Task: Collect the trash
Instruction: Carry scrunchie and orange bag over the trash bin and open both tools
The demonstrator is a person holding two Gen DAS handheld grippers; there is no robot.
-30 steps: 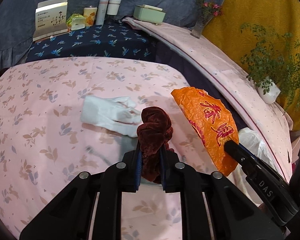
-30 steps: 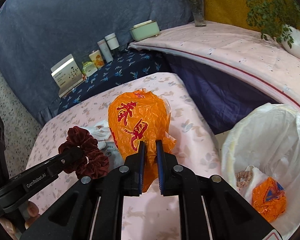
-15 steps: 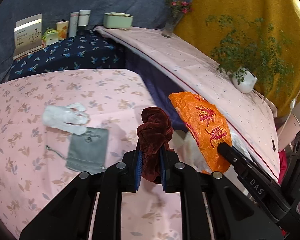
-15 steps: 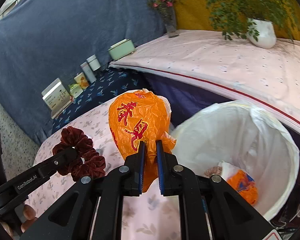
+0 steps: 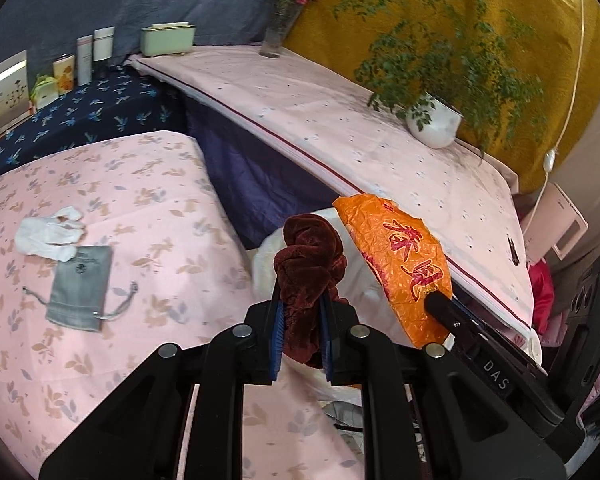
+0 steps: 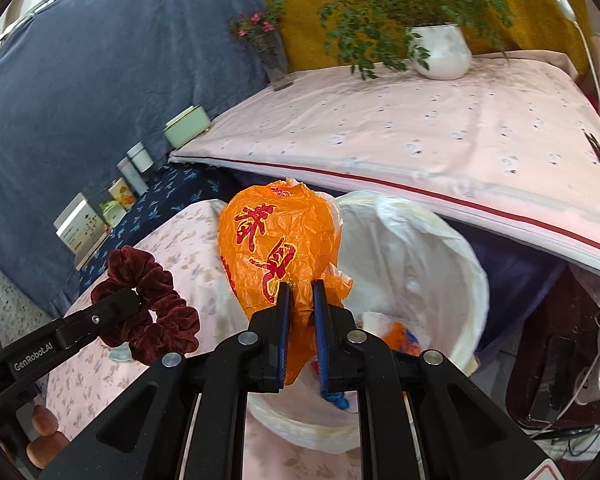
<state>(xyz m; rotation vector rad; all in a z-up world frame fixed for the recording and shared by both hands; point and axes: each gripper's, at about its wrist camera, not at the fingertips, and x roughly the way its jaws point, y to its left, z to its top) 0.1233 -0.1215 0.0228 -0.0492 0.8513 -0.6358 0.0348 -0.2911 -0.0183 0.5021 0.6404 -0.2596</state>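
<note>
My left gripper [image 5: 300, 300] is shut on a dark red velvet scrunchie [image 5: 310, 264], which stands up between its blue pads; the same scrunchie [image 6: 148, 304] shows at the left of the right wrist view. My right gripper [image 6: 299, 292] is shut on an orange plastic bag with red characters [image 6: 276, 248], held over the near rim of a white-lined trash bin [image 6: 428, 264]. The orange bag [image 5: 400, 252] hangs just right of the scrunchie in the left wrist view, with the bin liner [image 5: 268, 260] behind both. Orange and white trash lies inside the bin.
A white glove [image 5: 50, 236] and a grey drawstring pouch [image 5: 82, 288] lie on the pink leaf-print cloth [image 5: 140, 200]. Boxes and tins [image 5: 84, 60] stand on the navy cloth behind. A pink-covered ledge [image 6: 440, 132] carries a potted plant [image 6: 440, 52] and a flower vase [image 6: 274, 60].
Both grippers have swung to the right together, each keeping its hold. The bin now lies right under the orange bag; glove and pouch have slid to the left.
</note>
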